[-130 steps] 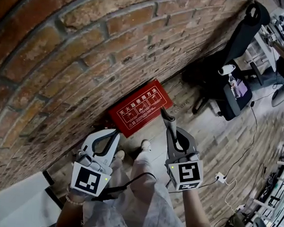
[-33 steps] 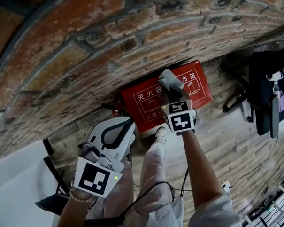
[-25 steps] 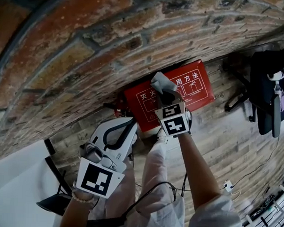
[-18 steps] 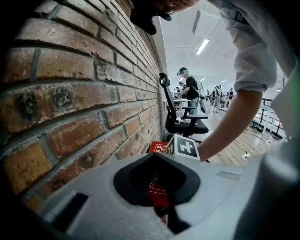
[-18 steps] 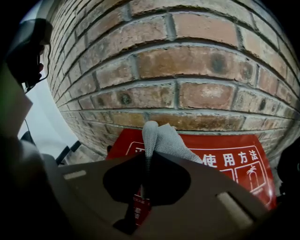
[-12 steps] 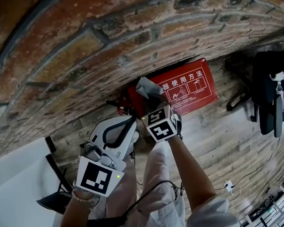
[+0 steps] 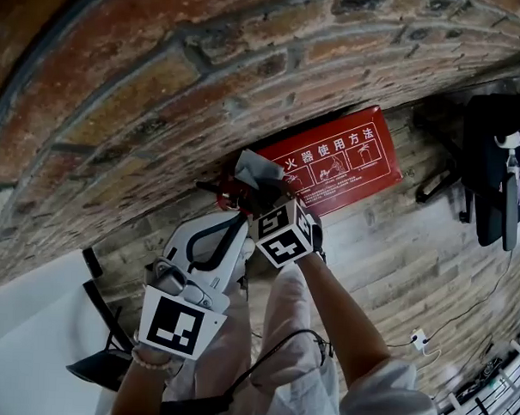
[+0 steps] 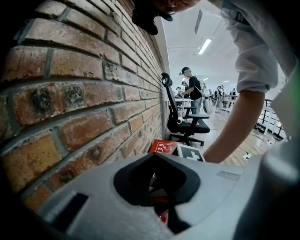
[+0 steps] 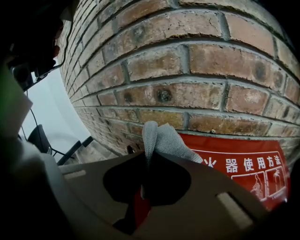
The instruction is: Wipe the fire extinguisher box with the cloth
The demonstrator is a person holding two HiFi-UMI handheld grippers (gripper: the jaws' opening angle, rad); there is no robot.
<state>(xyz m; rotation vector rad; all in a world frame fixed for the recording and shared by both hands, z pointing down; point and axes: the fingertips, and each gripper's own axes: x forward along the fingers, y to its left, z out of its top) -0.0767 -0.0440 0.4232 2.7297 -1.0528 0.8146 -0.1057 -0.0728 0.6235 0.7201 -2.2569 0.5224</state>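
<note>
1. Presently, head view: fire extinguisher box (image 7: 348, 159) against brick wall (image 7: 162, 78); right gripper (image 7: 265, 192) presses cloth (image 7: 253, 169) at its 9 o'clock end.
2. Left gripper view: left gripper (image 8: 156, 159) jaws together, empty.
3. Right gripper view: jaws clamped on the cloth's (image 9: 161, 138) fold; soft, light, likely drapes.

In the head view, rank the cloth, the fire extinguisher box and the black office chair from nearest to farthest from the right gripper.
1. Cloth: gripped by the right gripper itself.
2. Fire extinguisher box: just to its right.
3. Black office chair: far right edge.
</note>
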